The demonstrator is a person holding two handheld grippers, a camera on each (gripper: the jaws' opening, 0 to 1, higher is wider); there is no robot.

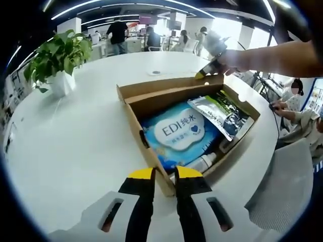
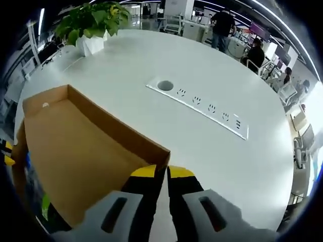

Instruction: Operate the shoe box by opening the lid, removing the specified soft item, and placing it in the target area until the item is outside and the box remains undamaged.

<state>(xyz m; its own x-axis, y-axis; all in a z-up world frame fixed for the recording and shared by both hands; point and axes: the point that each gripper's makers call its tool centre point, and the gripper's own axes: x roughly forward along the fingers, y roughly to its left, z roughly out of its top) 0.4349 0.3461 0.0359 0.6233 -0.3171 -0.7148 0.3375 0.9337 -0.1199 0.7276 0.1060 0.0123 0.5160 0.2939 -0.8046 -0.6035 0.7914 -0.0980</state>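
Here, in the left gripper view, the left gripper (image 1: 165, 173) is seen at the near corner of the open shoe box (image 1: 146, 99), its yellow-tipped fingers (image 1: 142, 174) set a narrow gap apart with the cardboard corner between them; whether they press on it cannot be told. Inside the box a blue soft pack (image 1: 179, 136) printed "EDI" is laid flat, with a silver sachet (image 1: 214, 115) resting beside and partly over it. At the far edge, the right gripper (image 1: 203, 73) is held by a hand (image 1: 229, 59) against the raised lid.

In the right gripper view, the lid's (image 2: 75, 151) edge is clamped between the right gripper's (image 2: 162, 173) nearly closed fingers. Beyond, a socket strip (image 2: 202, 106) is set into the white surface (image 2: 242, 166), and a potted plant (image 2: 91, 25) stands farther off.
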